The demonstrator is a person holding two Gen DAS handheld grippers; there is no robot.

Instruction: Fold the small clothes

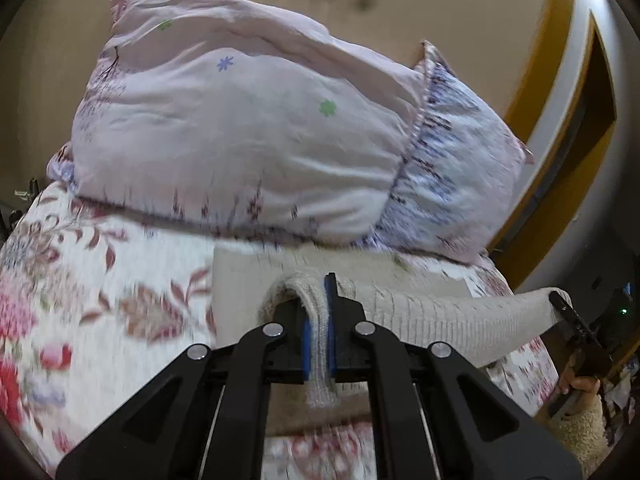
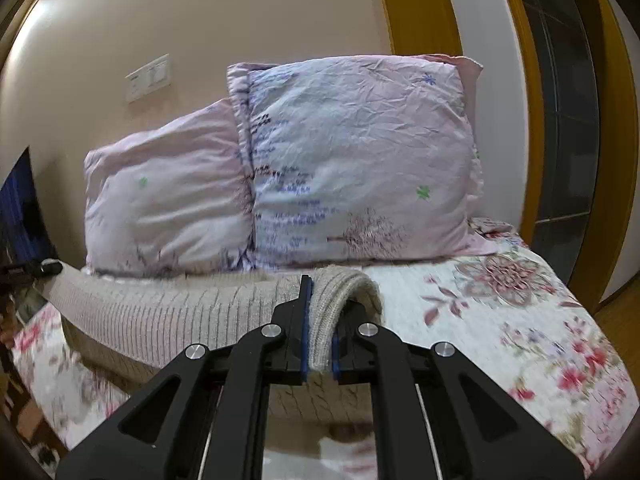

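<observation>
A beige ribbed knit garment [image 1: 452, 320] is stretched between my two grippers above the floral bedspread [image 1: 80, 288]. My left gripper [image 1: 318, 320] is shut on one end of its ribbed edge, which loops over the blue pads. My right gripper [image 2: 320, 328] is shut on the other end of the knit garment [image 2: 168, 320]. In the left wrist view the right gripper [image 1: 568, 312] shows at the far right, holding the cloth. In the right wrist view the left gripper [image 2: 40, 270] shows at the far left. The garment's lower part hangs behind the gripper bodies.
Two pale pink pillows [image 2: 360, 160] lean against the beige wall at the bed's head, just beyond the garment. A yellow door frame [image 2: 532, 120] stands to the right of the bed. A dark screen [image 2: 20, 216] is at the left.
</observation>
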